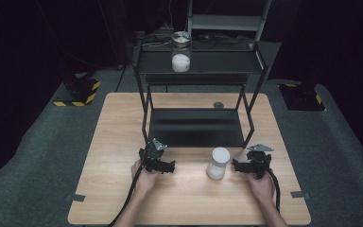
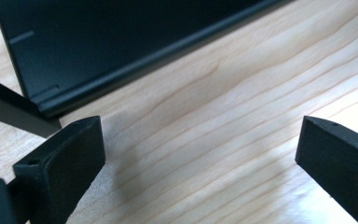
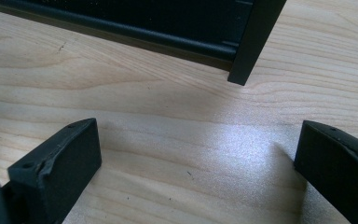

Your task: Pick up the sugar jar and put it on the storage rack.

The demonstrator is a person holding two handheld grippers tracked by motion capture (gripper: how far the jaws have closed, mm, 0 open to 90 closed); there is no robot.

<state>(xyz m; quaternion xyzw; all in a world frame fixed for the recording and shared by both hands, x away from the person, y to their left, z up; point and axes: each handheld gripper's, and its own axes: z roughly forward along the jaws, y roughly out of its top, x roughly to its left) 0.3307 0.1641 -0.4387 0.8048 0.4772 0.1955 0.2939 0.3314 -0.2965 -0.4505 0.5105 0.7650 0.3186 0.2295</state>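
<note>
Item: white jar (image 1: 218, 163), one piece, cylindrical, with a flat white lid and a translucent body whose lower part looks filled with something white. It stands upright on the wooden table (image 1: 189, 198), long axis vertical, lid facing up, just in front of the black shelf rack (image 1: 196, 126) and near that rack's front right leg.

Left gripper (image 1: 169, 166): held in a hand, in front of the rack's front left leg, well to the left of the jar. In the left gripper view (image 2: 196, 163) its jaws are spread wide with bare tabletop between them, nothing pinched; the rack's lower shelf edge and one leg lie just beyond.

Right gripper (image 1: 238, 165): held in the other hand, just right of the jar, jaws pointing toward it (contact cannot be told from the high view). In the right gripper view (image 3: 198, 161) the jaws stand wide apart over bare wood, gripping nothing, with the rack's front right leg ahead.

Also recorded: a second jar (image 1: 181, 52), metal-lidded, white contents, upright on the rack's top shelf; a small dark round object (image 1: 218, 105) on the table behind the rack.
</note>
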